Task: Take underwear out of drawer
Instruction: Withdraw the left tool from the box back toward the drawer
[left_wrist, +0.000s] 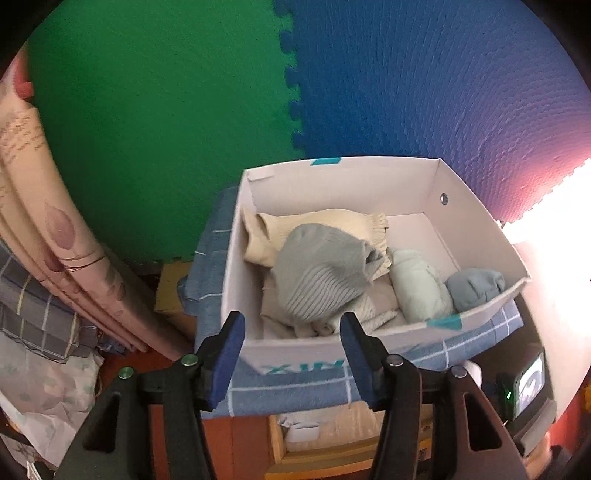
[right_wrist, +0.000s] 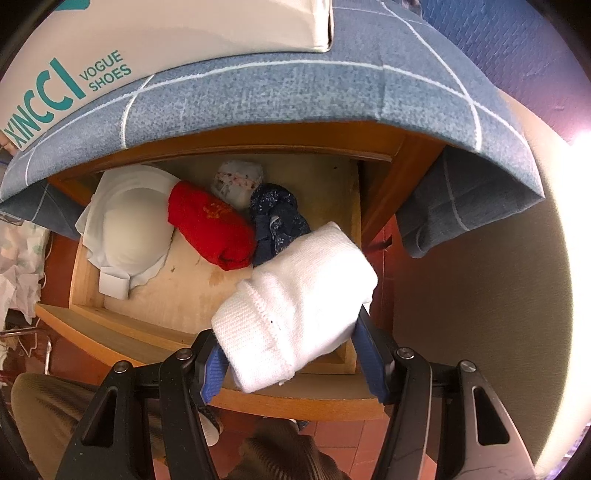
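In the right wrist view the wooden drawer (right_wrist: 155, 321) stands pulled out below a cloth-covered top. Inside lie a white padded bra (right_wrist: 133, 229), a red rolled piece (right_wrist: 210, 229), a dark blue floral piece (right_wrist: 277, 218) and a small pale floral roll (right_wrist: 238, 181). My right gripper (right_wrist: 291, 354) is shut on a white rolled underwear piece (right_wrist: 299, 314), held above the drawer's front right corner. In the left wrist view my left gripper (left_wrist: 291, 354) hangs open and empty before a white shoe box (left_wrist: 369, 343). A grey ribbed piece (left_wrist: 317, 280), beige, mint and blue-grey rolls lie in that box.
The shoe box sits on a blue checked cloth (left_wrist: 295, 387) (right_wrist: 277, 96) draped over the cabinet. Green (left_wrist: 166, 129) and blue foam mats (left_wrist: 424, 81) cover the wall behind. Patterned bedding (left_wrist: 48, 221) is stacked at left. A person's knee (right_wrist: 48, 410) shows by the red tiled floor.
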